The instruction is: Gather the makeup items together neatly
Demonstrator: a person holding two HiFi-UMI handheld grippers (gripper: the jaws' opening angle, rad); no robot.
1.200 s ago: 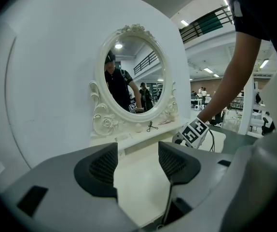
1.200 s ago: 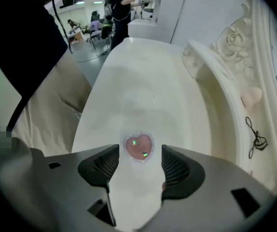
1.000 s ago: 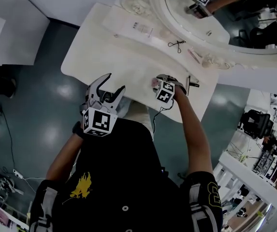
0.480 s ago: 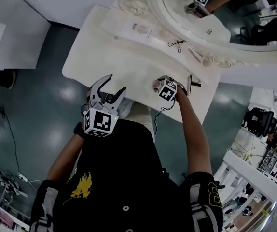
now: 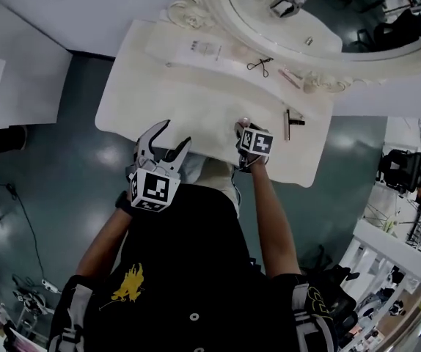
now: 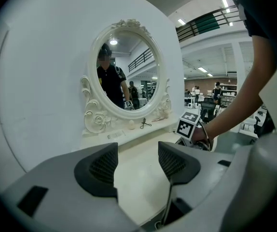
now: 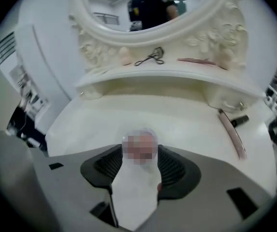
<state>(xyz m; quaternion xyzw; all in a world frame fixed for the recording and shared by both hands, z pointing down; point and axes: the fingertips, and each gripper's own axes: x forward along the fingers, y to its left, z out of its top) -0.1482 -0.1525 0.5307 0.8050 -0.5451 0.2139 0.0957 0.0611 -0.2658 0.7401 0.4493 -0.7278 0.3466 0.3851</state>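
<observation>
Cream-white is the dressing table (image 5: 188,94) we stand at. Our right gripper (image 7: 141,163) has just been closing its tongs, and they now pinch a white tube (image 7: 133,192) above the near middle of the tabletop. Our left gripper (image 6: 137,161) hovers at the near left edge, tongs spread around nothing. An eyelash curler (image 7: 149,57) lies on the far shelf below the mirror (image 5: 306,13). A pink stick (image 7: 232,134) and a small black item (image 7: 240,121) lie to the right.

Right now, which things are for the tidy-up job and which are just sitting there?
For the job: white tube, curler, black pen, pink stick by pen, pink stick by curler.
Just there: mirror, table, floor.
</observation>
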